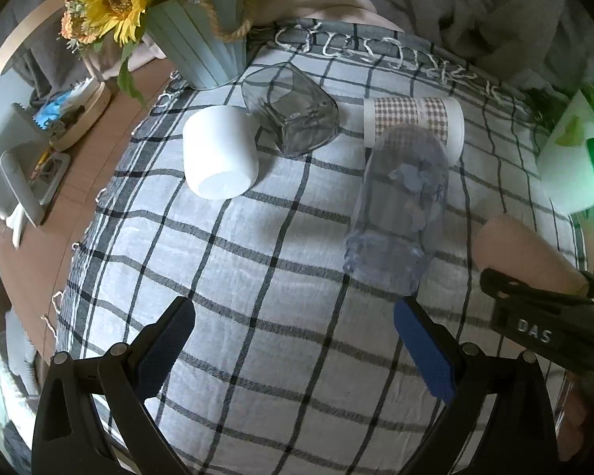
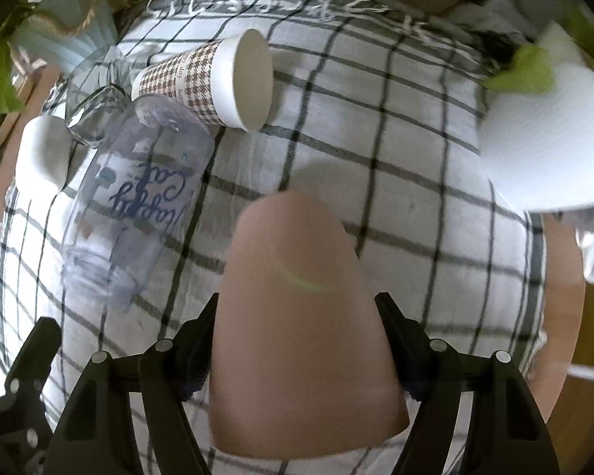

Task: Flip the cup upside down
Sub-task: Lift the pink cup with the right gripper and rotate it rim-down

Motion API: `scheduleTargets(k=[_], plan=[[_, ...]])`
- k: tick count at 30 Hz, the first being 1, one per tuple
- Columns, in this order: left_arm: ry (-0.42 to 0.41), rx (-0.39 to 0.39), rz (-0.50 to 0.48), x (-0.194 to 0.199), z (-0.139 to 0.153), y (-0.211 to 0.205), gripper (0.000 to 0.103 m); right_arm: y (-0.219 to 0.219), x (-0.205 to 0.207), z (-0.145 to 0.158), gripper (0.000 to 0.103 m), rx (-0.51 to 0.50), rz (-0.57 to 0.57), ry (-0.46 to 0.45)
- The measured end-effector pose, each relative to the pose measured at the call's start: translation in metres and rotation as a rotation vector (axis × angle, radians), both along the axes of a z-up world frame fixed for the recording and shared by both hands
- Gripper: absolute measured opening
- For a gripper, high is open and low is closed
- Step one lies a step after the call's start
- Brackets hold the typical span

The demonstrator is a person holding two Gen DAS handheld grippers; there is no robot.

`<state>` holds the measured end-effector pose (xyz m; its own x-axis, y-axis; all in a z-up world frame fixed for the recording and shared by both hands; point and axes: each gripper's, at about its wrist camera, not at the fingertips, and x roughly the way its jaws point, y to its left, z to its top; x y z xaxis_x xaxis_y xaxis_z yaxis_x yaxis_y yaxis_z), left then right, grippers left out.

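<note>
My right gripper [image 2: 297, 312] is shut on a plain beige cup [image 2: 297, 316], gripped at its sides, its closed end pointing away from the camera over the checked cloth. In the left wrist view the same cup [image 1: 522, 249] and right gripper [image 1: 542, 316] show at the right edge. My left gripper [image 1: 293, 332] is open and empty above the cloth, near the clear plastic cup [image 1: 404, 206] that lies on its side.
On the checked cloth [image 1: 257, 261] lie a white cup [image 1: 217, 154], a grey glass [image 1: 293, 111] and a houndstooth paper cup [image 1: 415, 118], all on their sides. A pale blue flower pot [image 1: 202, 39] stands at the back left. A white box [image 2: 542, 142] sits at the right.
</note>
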<state>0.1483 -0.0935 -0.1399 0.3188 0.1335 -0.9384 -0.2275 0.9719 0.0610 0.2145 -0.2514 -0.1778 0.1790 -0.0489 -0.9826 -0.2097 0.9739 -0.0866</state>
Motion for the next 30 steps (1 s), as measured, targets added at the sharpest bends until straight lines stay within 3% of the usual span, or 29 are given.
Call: scheduleTargets(k=[6,17,25,30], plan=[[0.001,0.002,-0.064,-0.014,0.001,0.010,0.102,-0.009,-0.037,0.015,0.072,0.029,-0.095,-0.015],[0.012,0.008,-0.140,-0.041,-0.003,0.052,0.102,0.019,-0.105,0.042,0.072,0.132,-0.240,-0.062],[0.041,0.011,-0.133,-0.055,-0.013,0.094,0.102,0.063,-0.121,0.032,0.072,0.184,-0.281,-0.078],[0.059,0.032,-0.108,-0.059,-0.022,0.121,0.102,0.095,-0.122,0.020,0.072,0.161,-0.276,-0.111]])
